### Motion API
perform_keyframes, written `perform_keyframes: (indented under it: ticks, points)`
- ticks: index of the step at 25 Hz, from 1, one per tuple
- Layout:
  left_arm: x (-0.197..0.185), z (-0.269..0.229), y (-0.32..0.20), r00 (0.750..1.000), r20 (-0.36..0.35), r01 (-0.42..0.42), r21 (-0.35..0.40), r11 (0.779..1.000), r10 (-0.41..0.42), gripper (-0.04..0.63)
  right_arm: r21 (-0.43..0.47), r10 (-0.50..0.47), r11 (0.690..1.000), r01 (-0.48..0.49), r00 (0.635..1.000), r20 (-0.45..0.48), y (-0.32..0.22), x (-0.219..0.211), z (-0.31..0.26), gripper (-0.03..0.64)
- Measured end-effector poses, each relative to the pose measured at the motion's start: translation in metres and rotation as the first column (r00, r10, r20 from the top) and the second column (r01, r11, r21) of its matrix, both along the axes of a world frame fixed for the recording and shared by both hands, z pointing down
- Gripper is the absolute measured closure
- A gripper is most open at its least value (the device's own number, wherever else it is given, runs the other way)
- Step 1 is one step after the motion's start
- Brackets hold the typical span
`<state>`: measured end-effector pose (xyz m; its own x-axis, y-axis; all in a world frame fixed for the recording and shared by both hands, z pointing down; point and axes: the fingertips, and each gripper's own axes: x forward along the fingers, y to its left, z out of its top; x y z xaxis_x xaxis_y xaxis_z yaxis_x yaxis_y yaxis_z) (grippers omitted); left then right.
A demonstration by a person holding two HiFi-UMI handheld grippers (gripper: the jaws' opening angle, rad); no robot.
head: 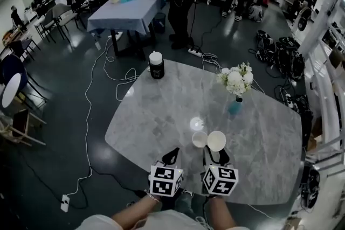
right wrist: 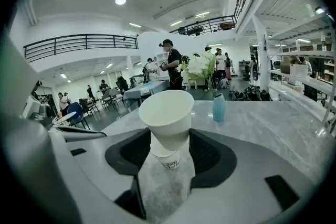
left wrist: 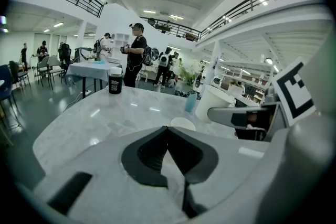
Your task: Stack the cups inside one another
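A white paper cup [head: 216, 140] hangs tilted over the near part of the grey marble table [head: 161, 110], and my right gripper [head: 215, 158] is shut on it. In the right gripper view this cup [right wrist: 167, 115] fills the gap between the jaws of the right gripper [right wrist: 169, 150]; a printed base shows below it. A second, smaller white cup [head: 200, 139] stands on the table just left of the held one. My left gripper [head: 171, 157] is shut and empty, a little nearer than that cup. In the left gripper view the left gripper [left wrist: 167, 131] points at the standing cup [left wrist: 182, 123].
A black jar with a white lid [head: 156, 65] stands at the table's far edge. A teal vase of white flowers [head: 236, 89] stands at the right middle. People, another table [head: 126, 11] and floor cables lie beyond. The table's front edge is close to both grippers.
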<state>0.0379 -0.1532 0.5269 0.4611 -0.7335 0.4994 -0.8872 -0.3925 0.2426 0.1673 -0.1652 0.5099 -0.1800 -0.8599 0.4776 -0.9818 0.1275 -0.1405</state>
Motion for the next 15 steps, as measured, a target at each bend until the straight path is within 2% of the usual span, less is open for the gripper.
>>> perform_keyframes:
  ticks: [6, 15]
  points:
    - [-0.01, 0.004, -0.002, 1.0, 0.0, 0.008, -0.012, 1.0, -0.008, 0.601, -0.014, -0.013, 1.0, 0.013, 1.0, 0.002, -0.002, -0.011, 0.003, 0.407]
    - [-0.012, 0.027, -0.015, 1.0, -0.001, 0.008, -0.068, 0.998, -0.008, 0.601, -0.057, -0.033, 0.998, 0.034, 0.999, 0.018, -0.018, -0.025, 0.024, 0.407]
